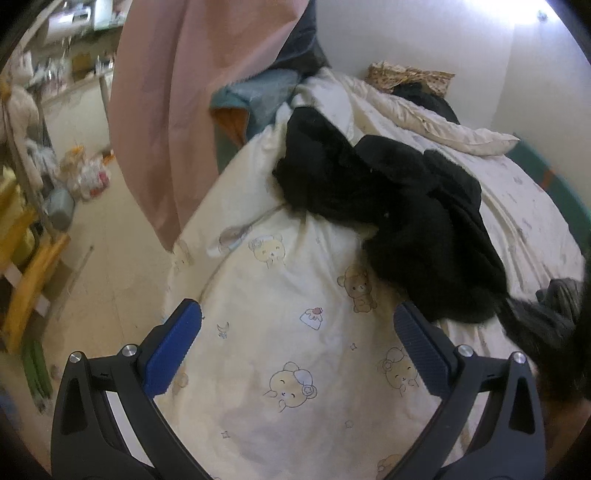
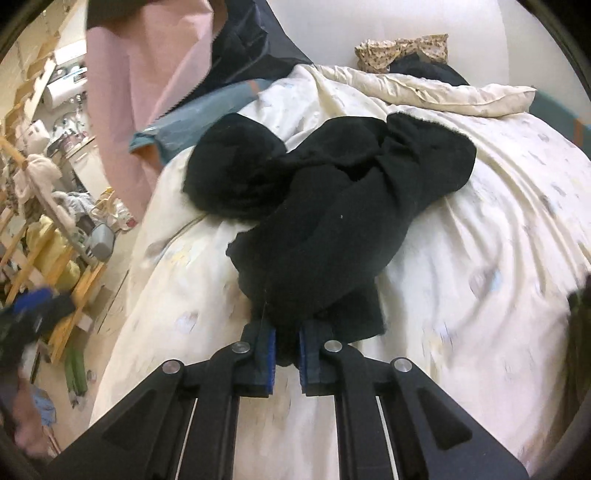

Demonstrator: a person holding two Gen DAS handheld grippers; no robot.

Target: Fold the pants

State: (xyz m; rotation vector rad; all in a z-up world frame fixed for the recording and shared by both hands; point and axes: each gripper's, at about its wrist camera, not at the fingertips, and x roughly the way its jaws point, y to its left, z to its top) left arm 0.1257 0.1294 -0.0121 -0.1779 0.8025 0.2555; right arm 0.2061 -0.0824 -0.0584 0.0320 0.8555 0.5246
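White wall (image 1: 424, 33) behind bed, brightly lit at upper right. Cream bear-print duvet (image 1: 288, 369) covers bed. Pink curtain (image 1: 177, 110) hangs at left. Beige floor (image 1: 107, 236) cluttered; wooden rack (image 2: 62, 280) alongside.

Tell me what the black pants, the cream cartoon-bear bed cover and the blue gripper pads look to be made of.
Black pants: looks like thick fleece or brushed knit, matte, with fuzzy edges and soft, bulky folds. Cream cartoon-bear bed cover: apparently thin woven cotton or a blend, smooth with a faint sheen, printed, creasing finely over padding. Blue gripper pads: probably rubber or moulded plastic, matte, with ridged faces.
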